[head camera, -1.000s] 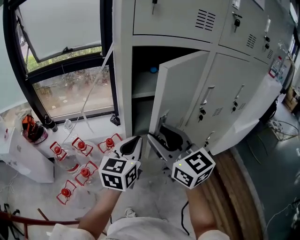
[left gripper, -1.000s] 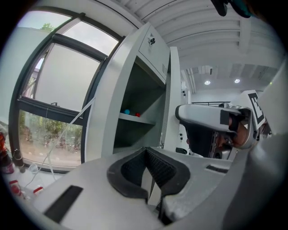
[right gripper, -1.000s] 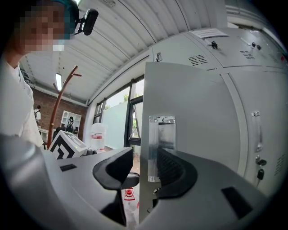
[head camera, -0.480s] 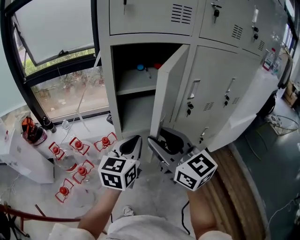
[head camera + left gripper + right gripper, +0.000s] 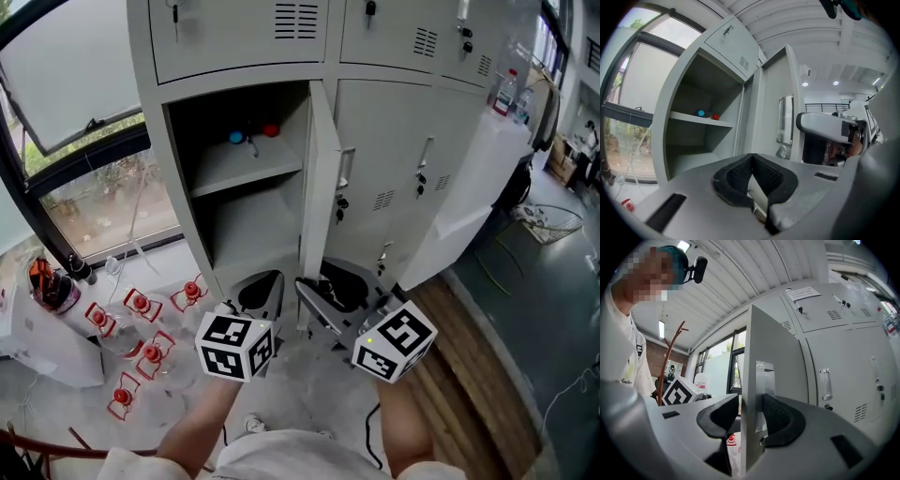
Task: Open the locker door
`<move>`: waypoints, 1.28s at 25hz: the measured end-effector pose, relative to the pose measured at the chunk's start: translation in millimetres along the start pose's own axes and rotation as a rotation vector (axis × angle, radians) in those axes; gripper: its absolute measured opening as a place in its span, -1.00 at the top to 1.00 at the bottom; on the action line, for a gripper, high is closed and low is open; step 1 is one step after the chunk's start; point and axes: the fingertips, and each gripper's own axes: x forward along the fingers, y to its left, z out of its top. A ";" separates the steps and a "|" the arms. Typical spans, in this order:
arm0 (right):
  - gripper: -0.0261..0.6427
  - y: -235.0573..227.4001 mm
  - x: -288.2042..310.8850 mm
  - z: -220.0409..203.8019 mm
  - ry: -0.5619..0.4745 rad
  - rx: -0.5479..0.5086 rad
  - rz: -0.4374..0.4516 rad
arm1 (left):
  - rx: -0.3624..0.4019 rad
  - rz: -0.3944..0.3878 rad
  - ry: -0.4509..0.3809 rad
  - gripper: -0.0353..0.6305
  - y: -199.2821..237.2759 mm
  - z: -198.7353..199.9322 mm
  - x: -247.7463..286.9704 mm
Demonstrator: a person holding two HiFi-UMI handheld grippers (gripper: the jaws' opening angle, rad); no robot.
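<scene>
Locker door (image 5: 319, 187) has swung wider over the last second: it was only partly ajar, and now it stands roughly square to the cabinet front, its edge turned toward you. Your right gripper (image 5: 323, 286) is still pinching that free edge, one pad on each face of the panel, low on the door. Your left gripper (image 5: 262, 291) hangs just beside it, fingers pressed together on nothing. The compartment is fully exposed, down to the blue item (image 5: 236, 138) and red item (image 5: 271, 130) on its shelf (image 5: 248, 164). I judge the opening essentially done, so you could let go.
</scene>
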 end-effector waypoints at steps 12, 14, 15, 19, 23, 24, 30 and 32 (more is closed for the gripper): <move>0.50 -36.8 -38.5 4.0 -0.044 0.042 -0.107 | 0.009 -0.128 0.005 0.88 -37.9 2.3 33.4; 0.50 -42.9 -45.0 4.1 -0.046 0.041 -0.140 | 0.009 -0.153 0.008 0.88 -44.5 1.0 38.6; 0.50 -45.4 -47.8 4.0 -0.046 0.037 -0.154 | 0.009 -0.165 0.010 0.88 -48.0 0.4 41.0; 0.53 -56.7 -60.0 4.6 -0.042 0.018 -0.221 | 0.010 -0.213 0.012 0.88 -61.8 -0.1 50.2; 0.59 -73.5 -76.0 4.7 -0.042 0.018 -0.305 | 0.013 -0.256 0.019 0.88 -74.7 -2.2 57.7; 0.61 -78.0 -79.3 4.7 -0.043 0.020 -0.323 | 0.014 -0.265 0.021 0.88 -77.2 -3.0 59.6; 0.66 -101.1 -93.9 5.4 -0.042 0.028 -0.401 | 0.019 -0.307 0.030 0.88 -89.0 -4.2 70.4; 0.67 -108.6 -97.6 5.4 -0.042 0.028 -0.422 | 0.023 -0.320 0.032 0.88 -92.6 -4.1 74.4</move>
